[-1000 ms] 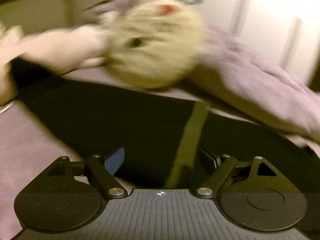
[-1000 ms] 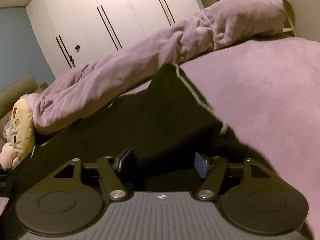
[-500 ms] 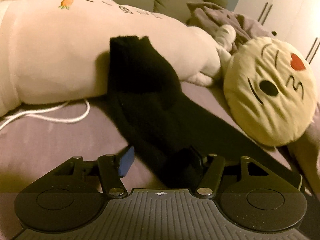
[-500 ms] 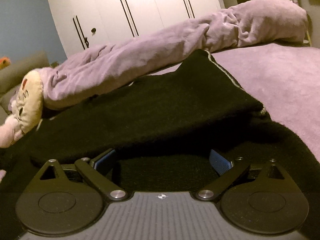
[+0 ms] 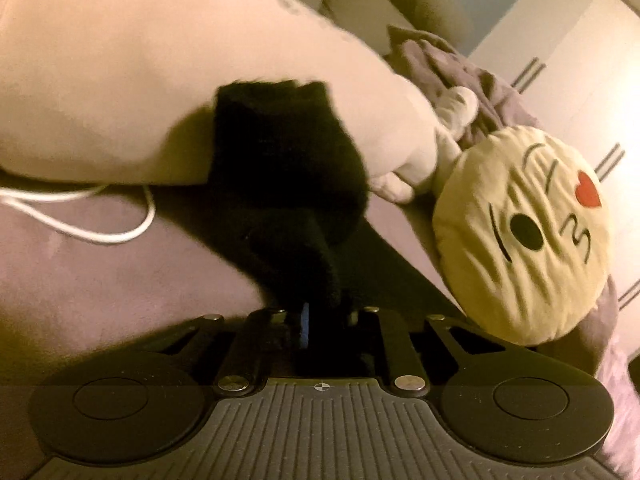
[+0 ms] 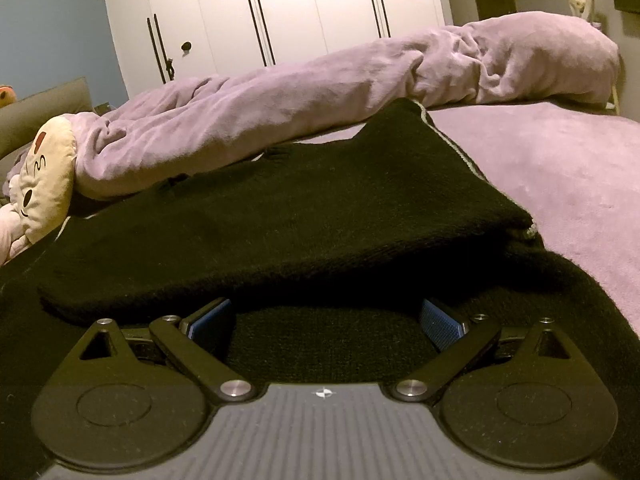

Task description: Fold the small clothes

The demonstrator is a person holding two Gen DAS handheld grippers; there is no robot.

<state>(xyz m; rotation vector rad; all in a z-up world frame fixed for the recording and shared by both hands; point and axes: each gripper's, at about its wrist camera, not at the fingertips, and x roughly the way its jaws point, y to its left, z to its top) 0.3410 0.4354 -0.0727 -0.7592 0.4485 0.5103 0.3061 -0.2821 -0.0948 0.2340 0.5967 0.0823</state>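
A black knit garment (image 6: 280, 208) lies on the purple bed, with one part folded over the rest and a pale trim along its right edge. My right gripper (image 6: 326, 318) is open, low over the garment just in front of the folded edge, holding nothing. In the left wrist view my left gripper (image 5: 324, 316) is shut on a narrow black part of the garment (image 5: 280, 184), likely a sleeve, which runs up and drapes against a large pink plush.
A big pink plush (image 5: 120, 80) and a round yellow emoji cushion (image 5: 524, 236) lie at the head of the bed; the cushion also shows in the right wrist view (image 6: 46, 176). A white cable (image 5: 100, 224) lies left. A rolled purple blanket (image 6: 360, 96) runs behind, white wardrobes beyond.
My left gripper swung left to the sleeve and closed on it. My right gripper let go of the folded black flap, opened wider and now rests low before it.
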